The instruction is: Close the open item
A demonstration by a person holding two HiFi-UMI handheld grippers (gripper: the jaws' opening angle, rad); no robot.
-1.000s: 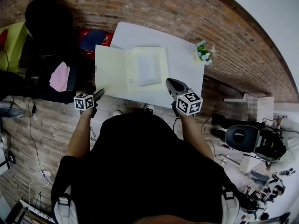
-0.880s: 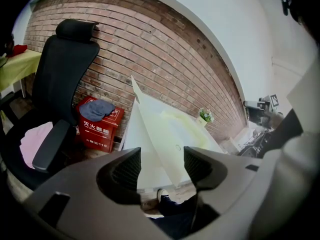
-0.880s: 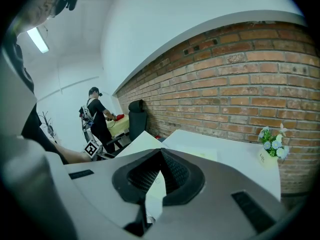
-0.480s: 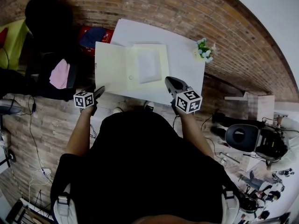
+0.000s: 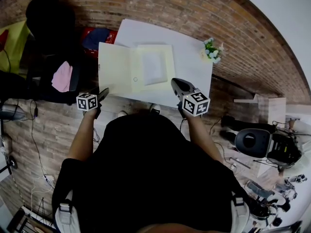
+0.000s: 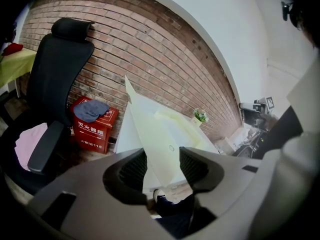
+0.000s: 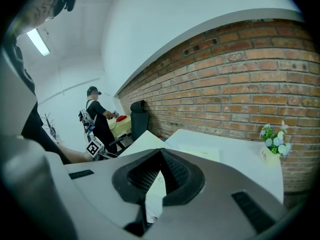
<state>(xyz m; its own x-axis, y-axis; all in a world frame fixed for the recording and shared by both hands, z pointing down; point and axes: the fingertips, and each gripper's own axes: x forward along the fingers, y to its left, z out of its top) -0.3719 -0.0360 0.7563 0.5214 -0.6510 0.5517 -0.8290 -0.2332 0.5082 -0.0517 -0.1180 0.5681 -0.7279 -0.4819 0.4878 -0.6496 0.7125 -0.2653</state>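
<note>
Cream folder [image 5: 131, 69] still open; left gripper [image 6: 163, 153] closing, apart round flap [image 6: 150, 131]; right gripper [image 7: 161, 154] together.

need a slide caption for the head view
Open pale folder on white table; left gripper has just been closing, flap corner between its jaws, unpinched; right gripper shut near the front edge.

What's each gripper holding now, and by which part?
Nothing gripped yet. On the left gripper, jaws have just been closing around the near corner of the folder flap, pads not pressing. The right gripper is shut, empty.
</note>
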